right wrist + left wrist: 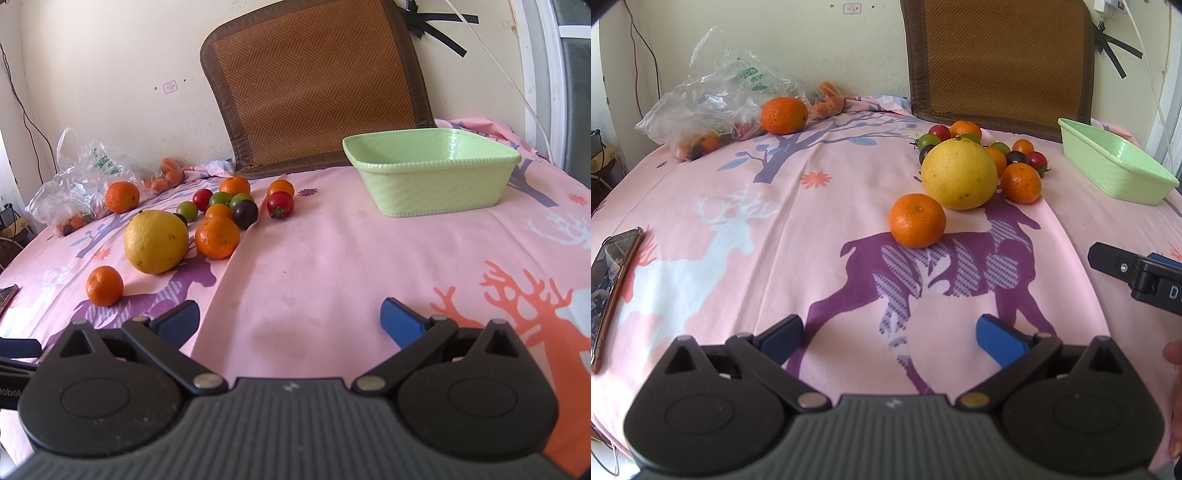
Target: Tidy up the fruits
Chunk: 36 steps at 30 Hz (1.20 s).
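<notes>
Fruits clustered left of basket

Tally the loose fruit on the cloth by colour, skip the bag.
Orange: 6
Yellow: 1
Red: 2
Green: 3
Dark purple: 2
Total: 14

Support: bed with pink deer-print sheet. On it: 1 yellow grapefruit, loose mandarins and cherry tomatoes, green basket, plastic bag, phone, woven mat against wall.
</notes>
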### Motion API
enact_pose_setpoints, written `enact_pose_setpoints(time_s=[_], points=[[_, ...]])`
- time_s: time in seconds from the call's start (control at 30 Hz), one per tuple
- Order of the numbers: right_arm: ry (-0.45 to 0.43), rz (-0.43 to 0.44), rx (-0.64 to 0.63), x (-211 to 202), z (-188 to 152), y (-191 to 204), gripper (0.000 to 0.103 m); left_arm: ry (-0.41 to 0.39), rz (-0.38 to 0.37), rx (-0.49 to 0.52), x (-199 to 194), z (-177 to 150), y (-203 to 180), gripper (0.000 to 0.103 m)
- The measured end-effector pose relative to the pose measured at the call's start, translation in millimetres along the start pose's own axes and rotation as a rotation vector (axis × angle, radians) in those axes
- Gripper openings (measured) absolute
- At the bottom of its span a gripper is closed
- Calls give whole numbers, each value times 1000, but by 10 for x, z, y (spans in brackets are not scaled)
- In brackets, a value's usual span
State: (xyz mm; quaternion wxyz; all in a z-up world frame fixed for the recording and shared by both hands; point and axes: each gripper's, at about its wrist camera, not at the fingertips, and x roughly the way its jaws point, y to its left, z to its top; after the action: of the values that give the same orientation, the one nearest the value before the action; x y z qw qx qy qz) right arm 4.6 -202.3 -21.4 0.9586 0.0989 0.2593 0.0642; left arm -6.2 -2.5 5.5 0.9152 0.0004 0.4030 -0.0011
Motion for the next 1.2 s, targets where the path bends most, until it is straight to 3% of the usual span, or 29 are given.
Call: enact_pose_setpoints(time_s=[0.5,0.77,1.03,1.2], points=[[-9,3,7,-16,2,-11,103,-11,-3,2,-7,-11,12,103],[-10,0,3,-18,2,-2,103,-73,-42,32,-30,-65,89,103],[-25,10,-5,-30,-5,20,103,-220,-2,9,-130,-54,342,103],[-61,1,-30,-72,-16,64,103,-230,-25,14,-74,-60,367,103]])
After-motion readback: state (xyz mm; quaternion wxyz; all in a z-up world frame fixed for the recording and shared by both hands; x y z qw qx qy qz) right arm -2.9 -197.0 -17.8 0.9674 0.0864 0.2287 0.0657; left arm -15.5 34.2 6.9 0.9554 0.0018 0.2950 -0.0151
